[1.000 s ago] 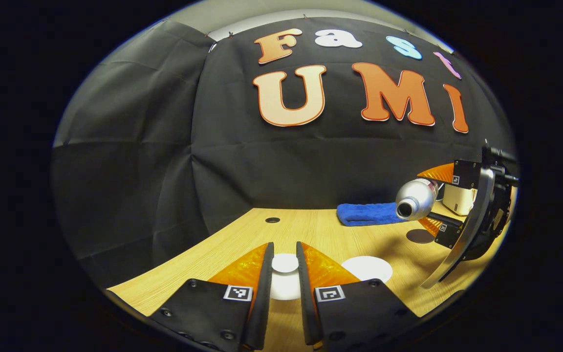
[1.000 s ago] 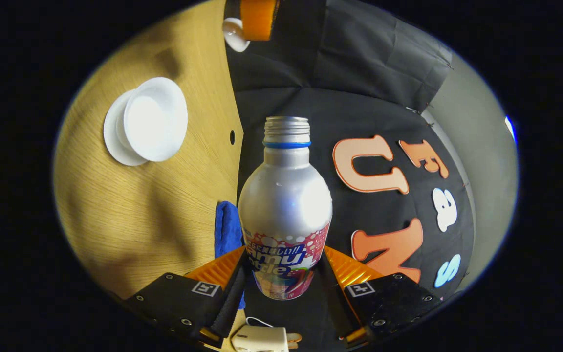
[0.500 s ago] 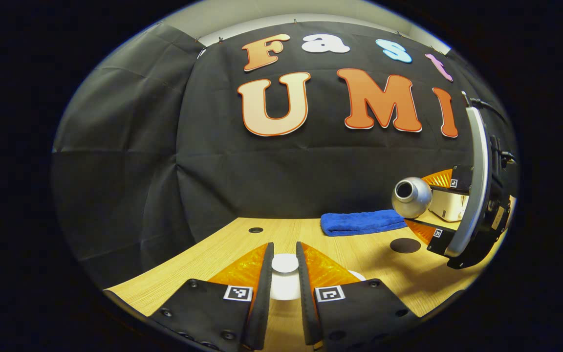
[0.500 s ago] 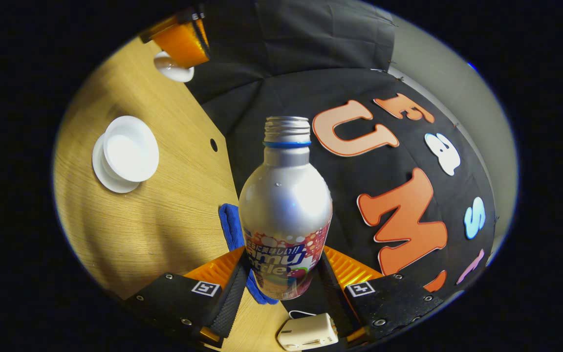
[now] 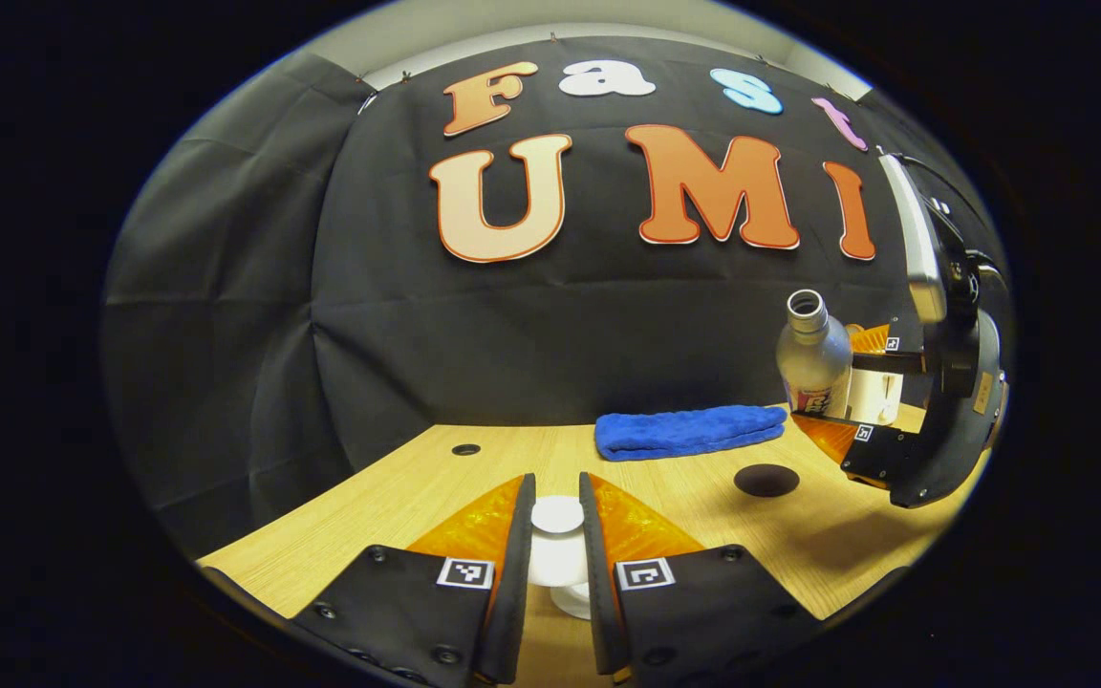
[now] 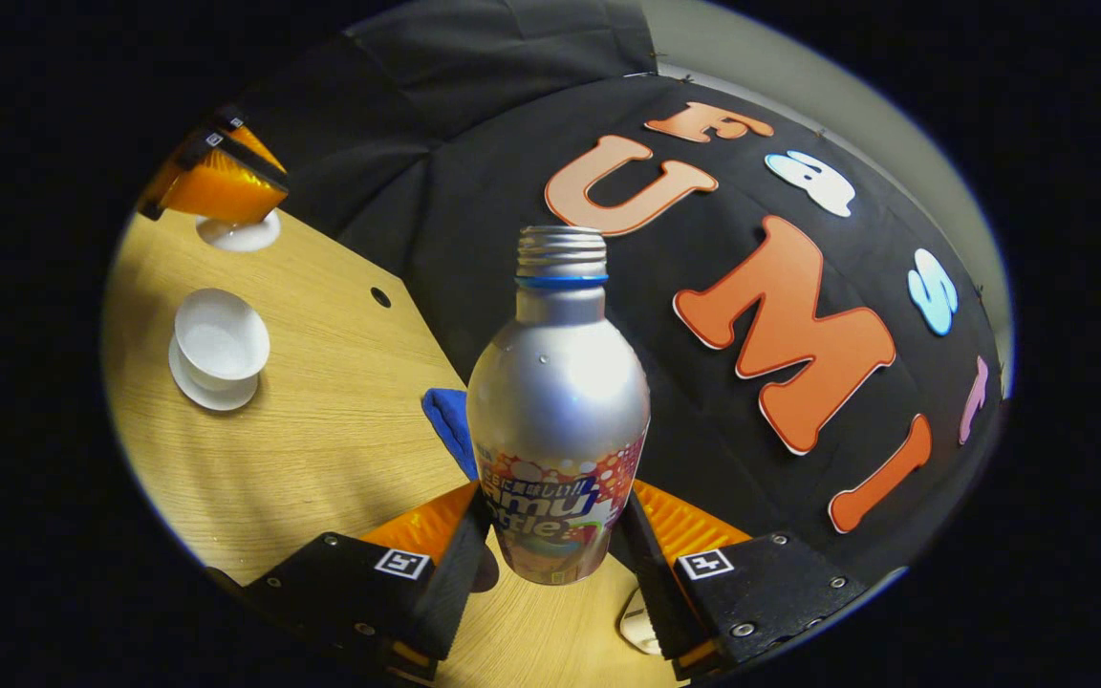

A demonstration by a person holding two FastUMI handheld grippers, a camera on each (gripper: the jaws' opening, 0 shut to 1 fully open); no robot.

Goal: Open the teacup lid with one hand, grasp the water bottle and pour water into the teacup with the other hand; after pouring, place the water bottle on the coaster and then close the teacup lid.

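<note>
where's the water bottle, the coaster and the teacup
water bottle (image 6: 558,382): right gripper view, on its silver shoulder.
coaster (image 5: 766,480): left gripper view, on the middle of the dark disc.
teacup (image 6: 222,338): right gripper view, on the open bowl's inside.

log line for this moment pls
left hand-held gripper: shut on lid | right hand-held gripper: shut on bottle, near upright | teacup: open

The water bottle (image 6: 558,401) — tipped before — now stands nearly upright.

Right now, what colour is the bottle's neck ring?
Blue, on the silver bottle; clearest in the right gripper view.
</note>
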